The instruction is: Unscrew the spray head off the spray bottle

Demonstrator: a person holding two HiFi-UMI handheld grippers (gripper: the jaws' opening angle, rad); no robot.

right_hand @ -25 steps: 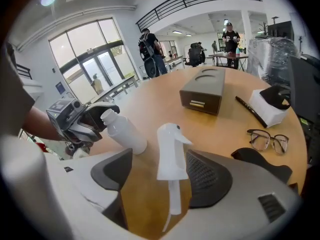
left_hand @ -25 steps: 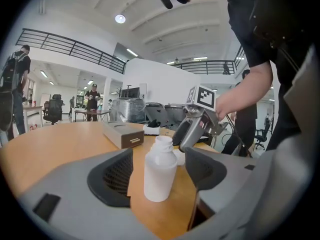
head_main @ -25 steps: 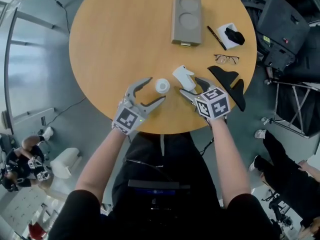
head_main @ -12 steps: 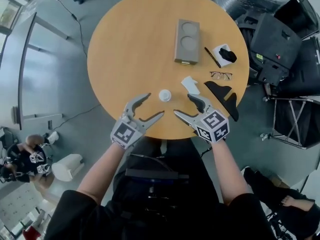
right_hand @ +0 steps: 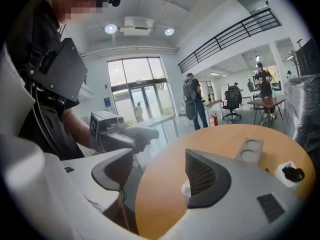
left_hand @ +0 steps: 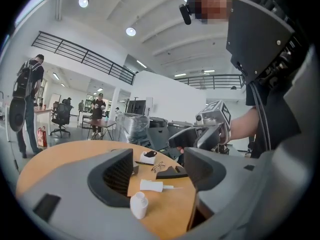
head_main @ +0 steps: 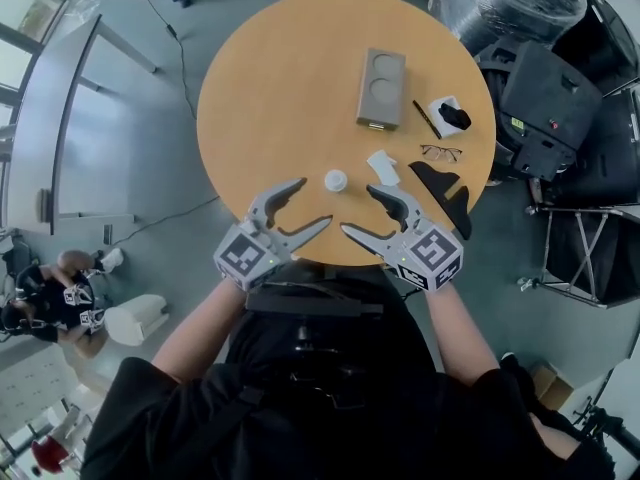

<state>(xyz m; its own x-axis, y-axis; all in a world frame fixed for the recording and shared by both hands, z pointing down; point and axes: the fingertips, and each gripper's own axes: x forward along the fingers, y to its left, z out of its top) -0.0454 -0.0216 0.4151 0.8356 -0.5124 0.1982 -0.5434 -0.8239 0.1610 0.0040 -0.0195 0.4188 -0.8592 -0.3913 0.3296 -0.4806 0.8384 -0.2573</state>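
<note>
Left claw (head_main: 312, 203) and right claw (head_main: 358, 211) both gape empty, drawn back to the near edge of the round table (head_main: 270, 88). Just beyond the right claw the spray head (head_main: 383, 167) lies released. The headless spray bottle (head_main: 335, 180) stands ahead between them, so the unscrewing looks done.

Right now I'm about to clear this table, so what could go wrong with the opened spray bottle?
1. The bottle stands uncapped just ahead of the open left claw and right claw; a nudge from either could tip it and spill any contents.
2. The spray head lies loose near the glasses; it could get knocked away.
</note>
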